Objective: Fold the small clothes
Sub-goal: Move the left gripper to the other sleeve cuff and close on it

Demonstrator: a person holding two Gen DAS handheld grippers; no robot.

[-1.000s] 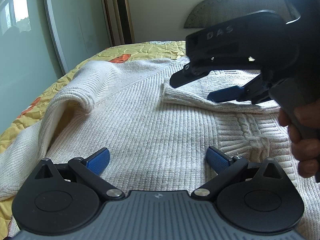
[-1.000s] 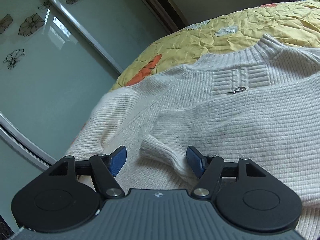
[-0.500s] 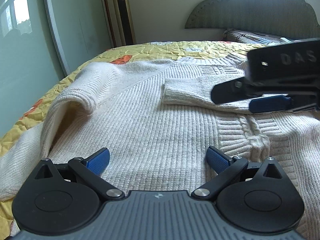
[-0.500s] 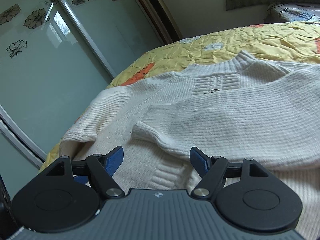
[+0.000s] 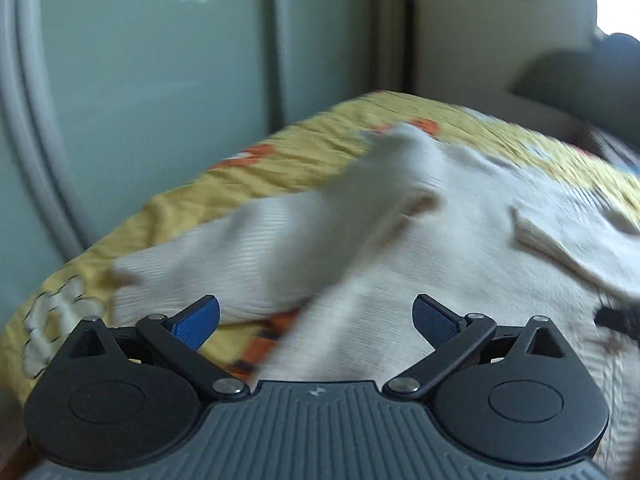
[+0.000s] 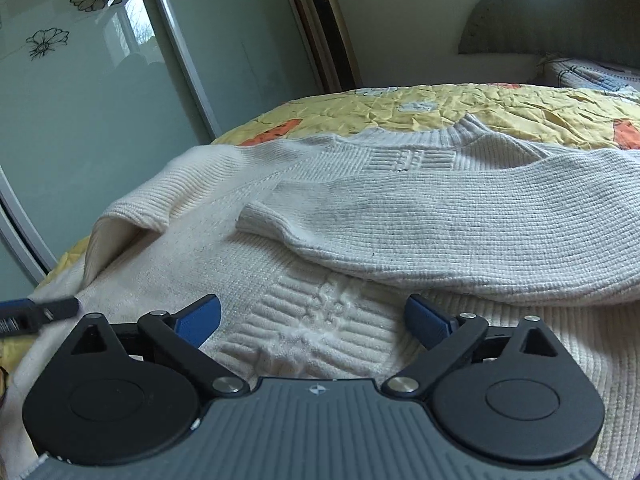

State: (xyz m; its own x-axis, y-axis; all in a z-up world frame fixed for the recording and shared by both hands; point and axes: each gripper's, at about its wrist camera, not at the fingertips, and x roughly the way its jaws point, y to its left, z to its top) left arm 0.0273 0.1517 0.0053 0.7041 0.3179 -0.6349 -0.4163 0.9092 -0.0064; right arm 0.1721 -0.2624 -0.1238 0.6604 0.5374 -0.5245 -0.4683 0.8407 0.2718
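Observation:
A cream knit sweater (image 6: 320,240) lies flat on the bed. Its right sleeve (image 6: 460,232) is folded across the chest, cuff pointing left. The left sleeve (image 5: 320,232) stretches out over the yellow quilt toward the bed's left edge; the left wrist view is blurred. My left gripper (image 5: 316,318) is open and empty, low over the sweater's left side by that sleeve. Its tip shows in the right wrist view (image 6: 36,312) at the far left. My right gripper (image 6: 312,320) is open and empty, just above the cable-knit front panel.
The yellow quilt (image 6: 500,108) with orange patches covers the bed. Glass sliding doors (image 6: 100,100) run close along the bed's left side. A tall gold tower unit (image 6: 328,28) stands in the corner. A grey headboard (image 6: 540,24) and a pillow (image 6: 592,74) are at the far end.
My left gripper swung left toward the spread-out left sleeve and bed edge. My right gripper drew back from the folded sleeve and now hovers over the sweater's front.

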